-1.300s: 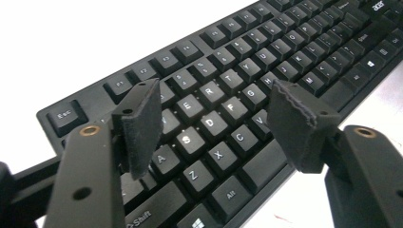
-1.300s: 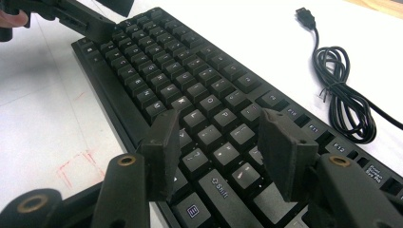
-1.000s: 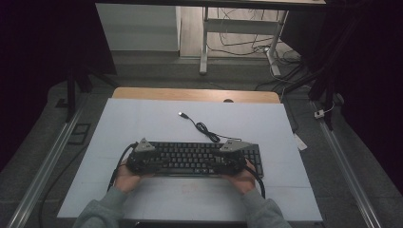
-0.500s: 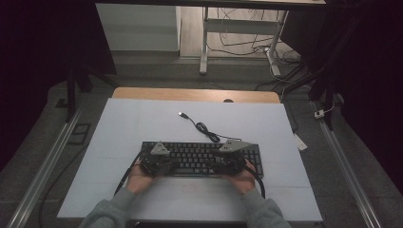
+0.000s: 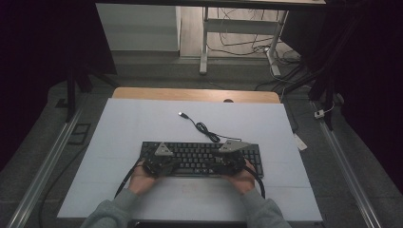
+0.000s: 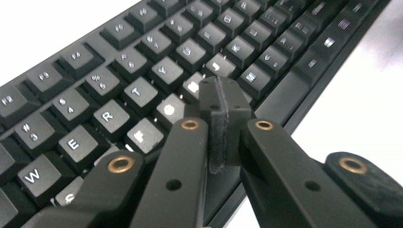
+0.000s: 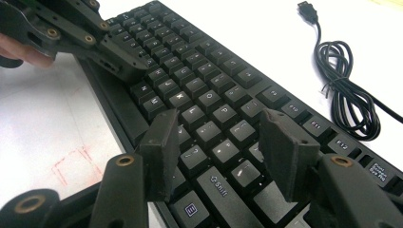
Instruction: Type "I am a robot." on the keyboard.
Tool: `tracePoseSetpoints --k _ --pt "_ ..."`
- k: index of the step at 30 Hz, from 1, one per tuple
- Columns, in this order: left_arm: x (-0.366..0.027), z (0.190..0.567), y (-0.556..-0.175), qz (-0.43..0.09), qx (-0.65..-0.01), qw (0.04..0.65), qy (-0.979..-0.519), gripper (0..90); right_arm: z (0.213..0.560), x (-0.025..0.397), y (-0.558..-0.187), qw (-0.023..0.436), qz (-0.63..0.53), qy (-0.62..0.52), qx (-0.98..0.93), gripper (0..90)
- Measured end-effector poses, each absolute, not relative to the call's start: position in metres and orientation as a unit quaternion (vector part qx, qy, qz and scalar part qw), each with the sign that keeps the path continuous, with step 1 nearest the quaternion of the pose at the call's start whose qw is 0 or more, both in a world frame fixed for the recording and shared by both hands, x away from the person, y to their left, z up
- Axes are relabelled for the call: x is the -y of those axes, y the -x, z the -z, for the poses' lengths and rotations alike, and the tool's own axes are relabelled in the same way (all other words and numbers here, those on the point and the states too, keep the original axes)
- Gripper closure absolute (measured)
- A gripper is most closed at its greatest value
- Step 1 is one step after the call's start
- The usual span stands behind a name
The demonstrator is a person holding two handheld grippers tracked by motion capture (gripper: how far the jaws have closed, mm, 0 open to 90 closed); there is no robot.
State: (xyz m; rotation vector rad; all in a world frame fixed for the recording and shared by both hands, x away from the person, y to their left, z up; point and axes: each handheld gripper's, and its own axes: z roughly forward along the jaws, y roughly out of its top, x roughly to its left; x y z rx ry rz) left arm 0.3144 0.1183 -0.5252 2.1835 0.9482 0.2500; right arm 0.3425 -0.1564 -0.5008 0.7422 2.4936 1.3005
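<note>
**A:** where's the keyboard (image 5: 202,158) sitting?

**B:** Near edge of my white table (image 5: 142,118), right in front of me. My left claw (image 6: 223,107) is pinched together over the middle letter keys; my right claw (image 7: 218,147) hangs apart above the Shift end.

**A:** anything in the way?

**B:** Just its coiled cable (image 7: 349,85) with the USB plug (image 5: 182,114), lying behind it. Dark room, grey floor, desk legs (image 5: 204,42) further back.
</note>
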Motion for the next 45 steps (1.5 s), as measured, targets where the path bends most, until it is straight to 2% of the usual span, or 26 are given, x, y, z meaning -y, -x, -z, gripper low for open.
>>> tracePoseSetpoints --k 8,11,13,18,24,31,45 --pt "-0.126 0.516 -0.312 -0.106 -0.375 0.388 -0.836 88.9 0.5 0.157 -0.342 0.118 -0.445 -0.253 -0.851 48.2" --pt "-0.138 0.508 -0.311 -0.108 -0.385 0.408 -0.821 84.9 0.5 0.157 -0.343 0.118 -0.447 -0.254 -0.85 48.0" --pt "-0.146 0.504 -0.31 -0.105 -0.391 0.417 -0.814 78.2 0.5 0.158 -0.343 0.12 -0.446 -0.255 -0.85 48.0" --pt "-0.161 0.501 -0.309 -0.109 -0.408 0.411 -0.808 51.2 0.5 0.158 -0.343 0.124 -0.443 -0.258 -0.85 47.8" --pt "-0.176 0.498 -0.307 -0.116 -0.425 0.409 -0.799 38.6 0.5 0.158 -0.344 0.122 -0.445 -0.258 -0.849 47.6" --pt "-0.182 0.497 -0.306 -0.114 -0.427 0.407 -0.799 33.4 0.499 0.16 -0.344 0.126 -0.445 -0.256 -0.849 47.6" --pt "-0.182 0.499 -0.306 -0.113 -0.428 0.4 -0.802 31.5 0.499 0.156 -0.345 0.128 -0.442 -0.252 -0.851 47.7"
